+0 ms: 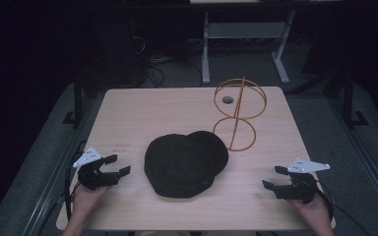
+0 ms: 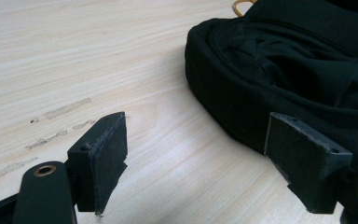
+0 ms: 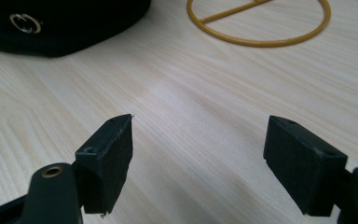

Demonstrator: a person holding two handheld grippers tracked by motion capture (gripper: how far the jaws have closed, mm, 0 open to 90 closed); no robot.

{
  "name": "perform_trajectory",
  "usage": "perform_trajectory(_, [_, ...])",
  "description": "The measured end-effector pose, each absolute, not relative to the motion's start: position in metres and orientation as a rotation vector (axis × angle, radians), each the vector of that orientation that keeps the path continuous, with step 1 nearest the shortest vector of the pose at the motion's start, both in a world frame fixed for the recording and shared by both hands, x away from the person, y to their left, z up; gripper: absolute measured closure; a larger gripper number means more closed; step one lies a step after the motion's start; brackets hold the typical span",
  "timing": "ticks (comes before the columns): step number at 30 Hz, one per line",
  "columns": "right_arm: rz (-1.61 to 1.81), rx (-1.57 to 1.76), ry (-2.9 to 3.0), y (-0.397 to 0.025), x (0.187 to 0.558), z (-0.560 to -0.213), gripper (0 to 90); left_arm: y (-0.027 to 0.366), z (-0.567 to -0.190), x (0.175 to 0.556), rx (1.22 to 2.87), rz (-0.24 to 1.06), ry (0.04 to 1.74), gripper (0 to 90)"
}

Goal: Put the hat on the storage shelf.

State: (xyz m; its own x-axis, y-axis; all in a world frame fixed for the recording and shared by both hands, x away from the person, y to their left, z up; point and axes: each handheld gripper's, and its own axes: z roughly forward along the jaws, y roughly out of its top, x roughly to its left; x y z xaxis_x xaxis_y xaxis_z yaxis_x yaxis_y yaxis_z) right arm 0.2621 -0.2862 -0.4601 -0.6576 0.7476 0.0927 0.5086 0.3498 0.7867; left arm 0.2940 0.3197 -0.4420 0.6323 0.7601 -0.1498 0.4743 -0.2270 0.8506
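Fingers (image 3: 107,158) apart; metal ring (image 3: 25,23) on black cap (image 1: 184,164), R gripper view.

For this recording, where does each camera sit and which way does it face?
High view: above the person's side, facing forward and down on the table; forearms, left gripper and right gripper show.
Left gripper view: rides the left gripper, facing the black cap; open fingers show.
Right gripper view: rides the right gripper, facing the wire stand; open fingers show.
All share the cap.

Black hand-held gripper (image 1: 117,165), grey three-cornered plate, trailing cable
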Motion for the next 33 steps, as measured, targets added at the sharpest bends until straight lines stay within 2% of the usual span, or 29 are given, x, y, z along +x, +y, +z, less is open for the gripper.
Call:
perform_trajectory(19, [1.217,1.071,2.346,-0.268,0.258,-0.451,21.2,0.317,-0.443,0.291,1.915,0.367,0.945,20.7])
perform_trajectory(33, [1.244,0.871,2.43,-0.22,0.267,-0.41,20.5,0.318,-0.443,0.291,1.909,0.374,0.951,20.7])
